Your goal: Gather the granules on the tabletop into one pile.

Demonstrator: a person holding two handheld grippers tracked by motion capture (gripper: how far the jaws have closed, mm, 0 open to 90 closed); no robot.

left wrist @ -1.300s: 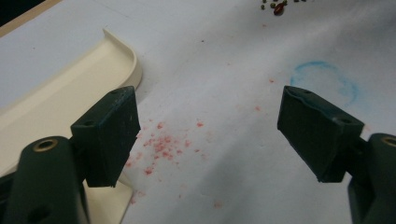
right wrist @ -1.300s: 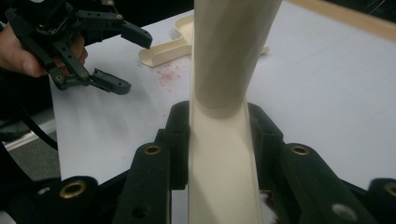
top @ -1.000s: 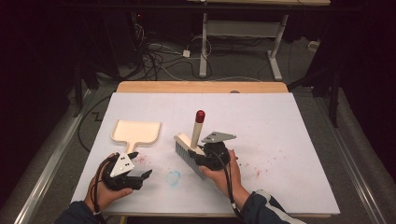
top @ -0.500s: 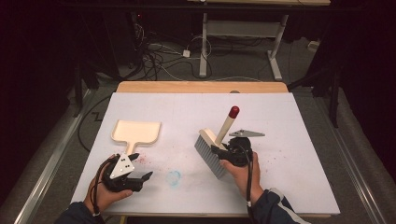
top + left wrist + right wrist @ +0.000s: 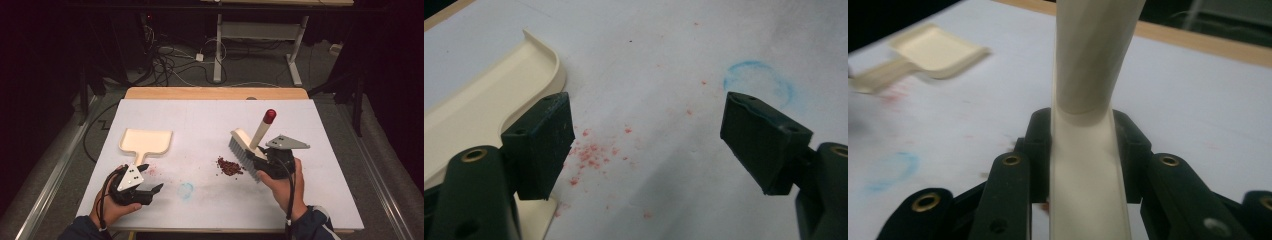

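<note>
My right gripper (image 5: 261,161) is shut on a cream hand brush (image 5: 245,142) with grey bristles and a red-tipped handle (image 5: 269,116), held tilted at the table's right of centre. In the right gripper view the brush (image 5: 1088,125) rises between the black jaws of the right gripper (image 5: 1087,150). A small pile of dark red crumbs (image 5: 228,166) lies just left of the bristles. A cream dustpan (image 5: 145,141) lies flat on the left. My left gripper (image 5: 145,182) rests open near the front left, empty. In the left gripper view the open left gripper (image 5: 646,142) frames the dustpan's corner (image 5: 489,100) and faint red specks (image 5: 591,155).
White paper (image 5: 200,120) covers the wooden table (image 5: 215,93). A blue chalk ring (image 5: 186,190) marks the paper near the front centre. Pink smears (image 5: 152,171) stain it below the dustpan. Cables and a desk frame (image 5: 220,45) lie on the dark floor beyond the far edge.
My right gripper has carried the brush rightward and a little upward, and the red crumb pile now shows left of the bristles. The left gripper has stayed put.
</note>
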